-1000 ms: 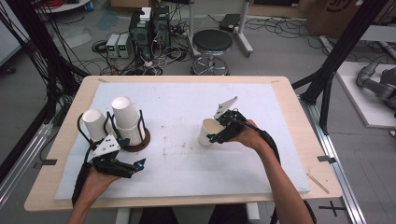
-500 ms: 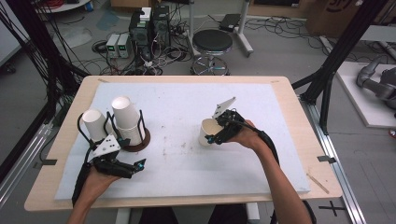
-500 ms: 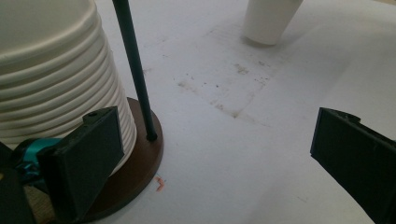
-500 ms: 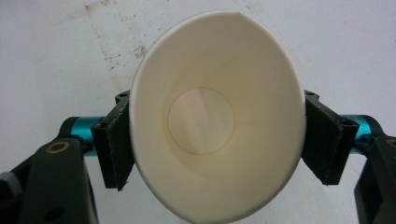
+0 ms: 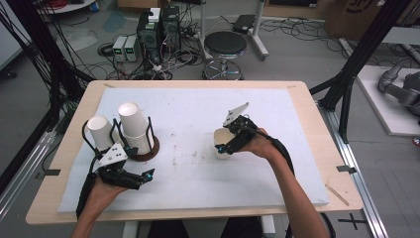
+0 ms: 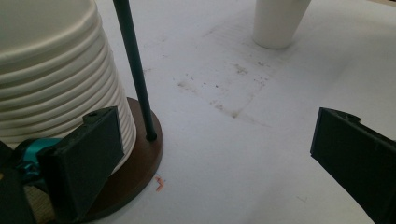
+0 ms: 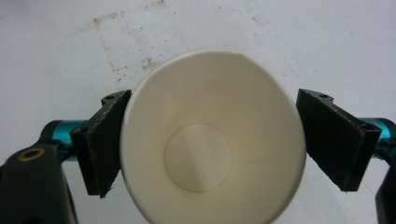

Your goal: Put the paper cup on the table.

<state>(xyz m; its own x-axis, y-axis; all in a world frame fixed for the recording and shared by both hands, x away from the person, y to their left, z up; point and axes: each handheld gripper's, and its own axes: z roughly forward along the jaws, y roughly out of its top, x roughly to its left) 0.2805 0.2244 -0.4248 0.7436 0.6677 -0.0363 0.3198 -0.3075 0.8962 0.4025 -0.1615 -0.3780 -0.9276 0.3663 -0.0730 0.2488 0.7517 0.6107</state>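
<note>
Between right gripper (image 7: 205, 144) jaws, just opening: paper cup (image 7: 210, 140) (bottom rim cut off), unpinched; left gripper (image 6: 219, 154) spread.

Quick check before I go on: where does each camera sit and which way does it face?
High view: above the person's side, looking forward and down on the table; forearms, left gripper and right gripper show.
Left gripper view: rides the left gripper, looking level past the cup stack on its brown base; open black jaws show.
Right gripper view: rides the right gripper, looking straight down into the paper cup; jaws have just been opening beside it.
Shared: that cup appears far off in the left gripper view.
</note>
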